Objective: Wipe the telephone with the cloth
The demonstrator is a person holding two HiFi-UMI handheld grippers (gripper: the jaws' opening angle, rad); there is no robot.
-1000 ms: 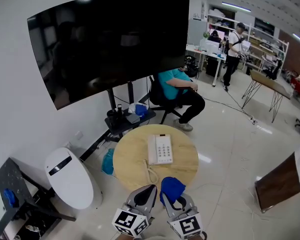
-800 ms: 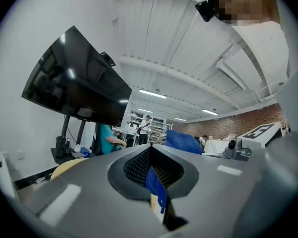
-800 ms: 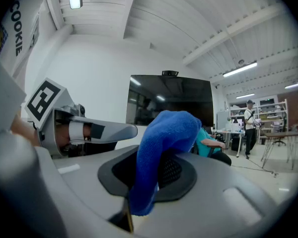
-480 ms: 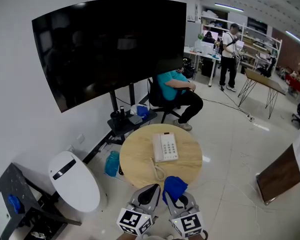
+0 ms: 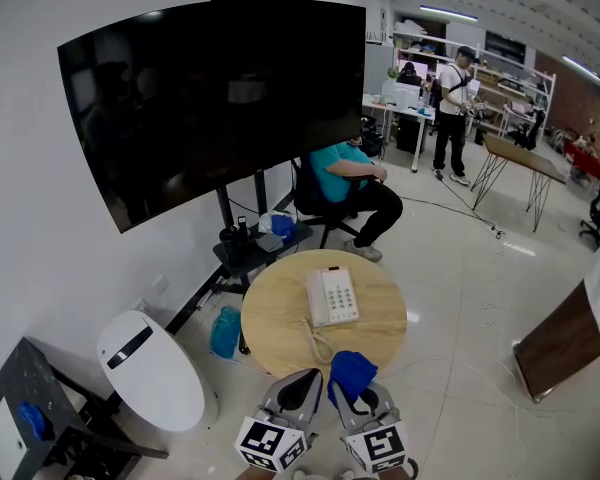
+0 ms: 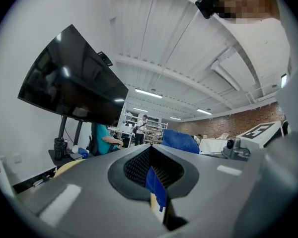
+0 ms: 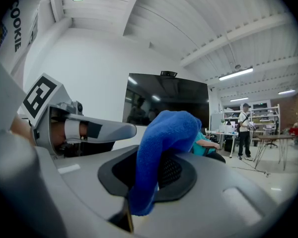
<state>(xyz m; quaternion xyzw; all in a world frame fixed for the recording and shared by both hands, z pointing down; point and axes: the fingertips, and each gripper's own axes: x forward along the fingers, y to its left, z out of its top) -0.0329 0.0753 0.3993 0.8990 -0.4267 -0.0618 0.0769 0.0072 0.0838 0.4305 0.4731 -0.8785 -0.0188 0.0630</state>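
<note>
A white telephone (image 5: pixel 333 296) lies flat near the far side of the round wooden table (image 5: pixel 280 323), its coiled cord (image 5: pixel 316 338) trailing toward me. Both grippers are held side by side at the table's near edge, short of the phone. My right gripper (image 5: pixel 356 392) is shut on a blue cloth (image 5: pixel 351 371), which bunches up over its jaws; in the right gripper view the cloth (image 7: pixel 165 143) drapes across the right gripper (image 7: pixel 156 175). My left gripper (image 5: pixel 304 378) is shut and holds nothing; in the left gripper view the left gripper (image 6: pixel 155 178) shows a thin blue sliver at its seam.
A big black screen (image 5: pixel 220 98) on a stand rises behind the table. A white rounded appliance (image 5: pixel 150 368) and a black rack (image 5: pixel 20 418) stand on the floor at left. One person (image 5: pixel 345 183) sits beyond the table, another person (image 5: pixel 450 98) stands farther back. A brown board (image 5: pixel 565 343) leans at right.
The head view has shifted a little, so table and phone sit slightly further right. Both grippers stay low at the near edge, the cloth still held. The standing person has stepped left.
</note>
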